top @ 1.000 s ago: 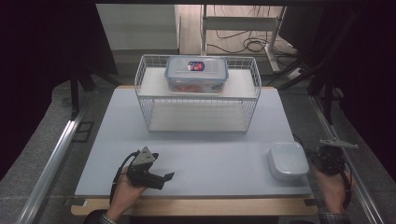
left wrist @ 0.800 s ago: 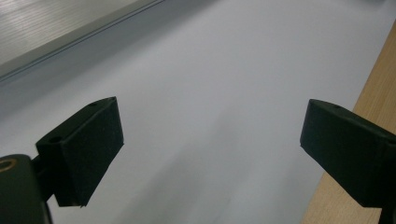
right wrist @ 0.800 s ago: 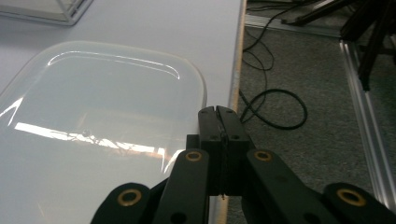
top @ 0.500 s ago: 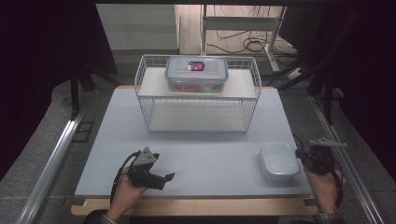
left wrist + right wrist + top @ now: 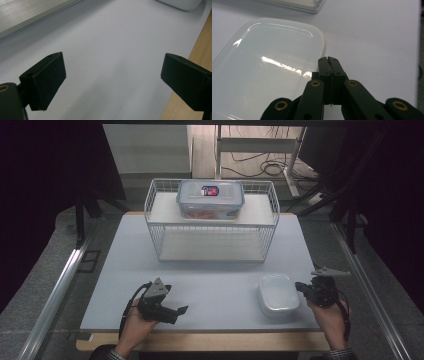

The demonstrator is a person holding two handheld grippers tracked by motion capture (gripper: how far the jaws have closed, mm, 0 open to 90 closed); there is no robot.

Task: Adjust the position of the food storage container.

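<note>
A white, rounded rectangular container lies upside down or lidded on the pale table at the front right. My right gripper is at its right edge. In the right gripper view the jaws are pressed together with nothing visible between them, and the gripper touches the rim of the white container. My left gripper rests at the front left, pointing right, held by a hand. Its jaws stand wide apart over bare table, with the white container far ahead.
A white wire basket stands at the back middle of the table, with a clear lidded food box on top of it. The wooden table edge runs along the front. Dark floor and cables lie beyond.
My right gripper has moved left along the table front, and the white container has slid left with it. The left gripper has stayed where it was.
</note>
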